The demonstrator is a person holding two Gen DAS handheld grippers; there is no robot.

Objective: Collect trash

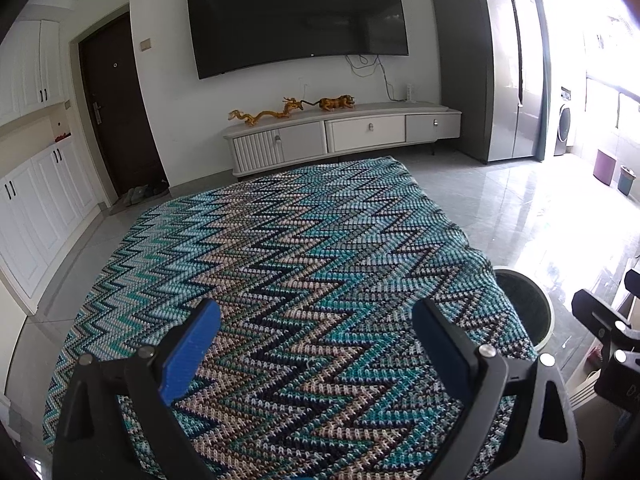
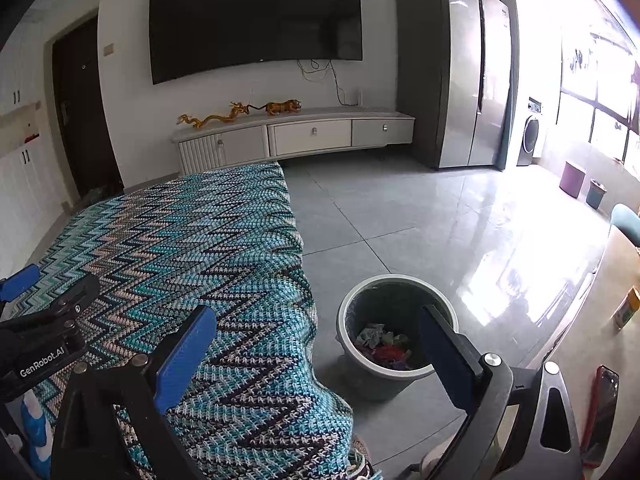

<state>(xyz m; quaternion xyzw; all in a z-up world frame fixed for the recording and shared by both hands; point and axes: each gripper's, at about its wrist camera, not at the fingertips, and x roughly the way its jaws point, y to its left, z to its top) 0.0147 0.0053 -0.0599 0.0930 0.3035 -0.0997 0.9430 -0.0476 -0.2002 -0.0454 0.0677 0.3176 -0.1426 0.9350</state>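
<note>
Left tongs (image 1: 316, 340) and right tongs (image 2: 318, 346) spread, gripping nothing; crumpled trash (image 2: 384, 346) lies in bin (image 2: 360, 360) beside worktop (image 2: 180, 260).

Cloth (image 1: 280, 280): teal, beige, navy zigzag. Bin (image 2: 352, 344): grey, dark liner. Tool pads (image 2: 184, 360): blue.

One trash bin (image 2: 396, 326) beside the zigzag cloth (image 2: 208, 264), several crumpled scraps inside — exact number unclear. Beyond the bin: one television (image 2: 256, 20), two golden figurines (image 2: 240, 114), two small buckets (image 2: 584, 184) — far right.
</note>
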